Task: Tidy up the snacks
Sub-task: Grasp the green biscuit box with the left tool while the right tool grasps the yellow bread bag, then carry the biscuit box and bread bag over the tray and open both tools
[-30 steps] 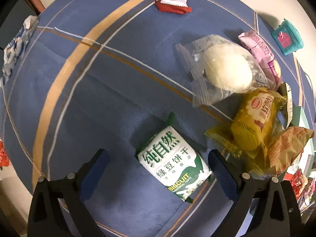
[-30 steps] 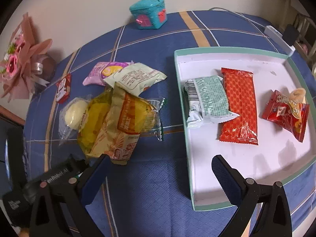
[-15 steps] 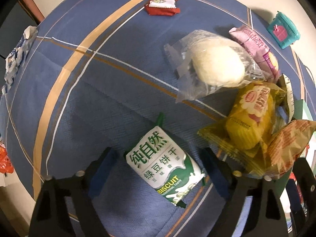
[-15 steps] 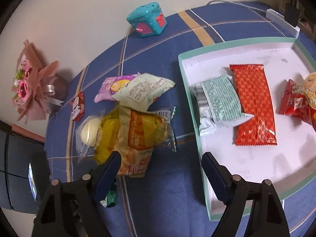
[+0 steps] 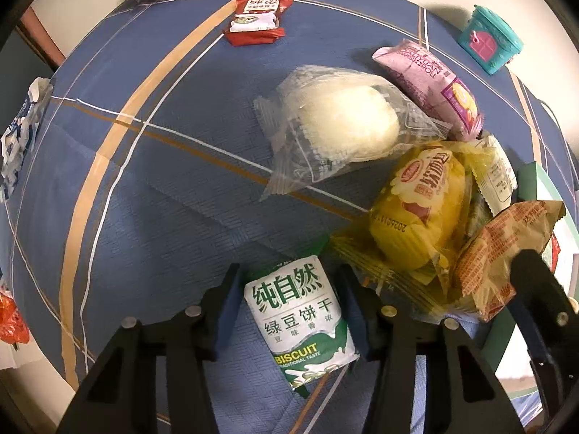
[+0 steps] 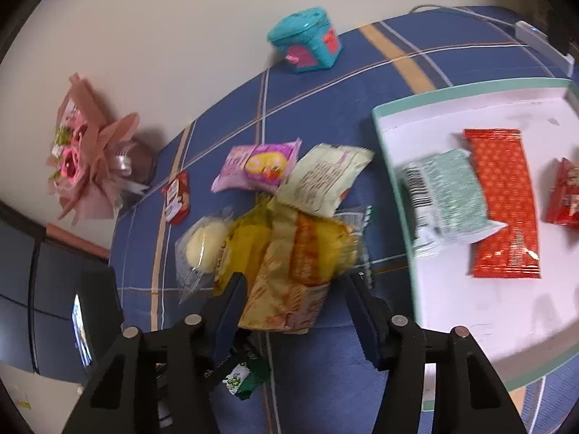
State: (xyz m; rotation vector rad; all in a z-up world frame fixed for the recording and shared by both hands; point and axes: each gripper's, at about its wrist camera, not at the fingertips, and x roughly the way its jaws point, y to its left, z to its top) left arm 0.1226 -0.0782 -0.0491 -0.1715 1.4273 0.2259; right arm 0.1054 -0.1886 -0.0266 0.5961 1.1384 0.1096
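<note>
A green-and-white biscuit packet lies on the blue tablecloth between the fingers of my left gripper, which points straight down. Its jaws are closing and the pads meet the packet's two long sides. An orange-tan packet lies on top of a yellow cake packet. My right gripper straddles its near end, jaws closing, pads against its edges. In the left wrist view, one of the right gripper's fingers stands beside that orange packet. The white tray lies to the right.
The tray holds a mint packet, a red-orange bar and a red packet. Loose on the cloth: a clear-wrapped bun, a pink roll packet, a pale packet, a small red packet. A teal toy box and a bouquet stand by the wall.
Both grippers' jaws have narrowed from wide apart. The left one has shifted toward the snack pile and the biscuit packet has straightened between its fingers. The right one has swung from the tray toward the orange packet.
</note>
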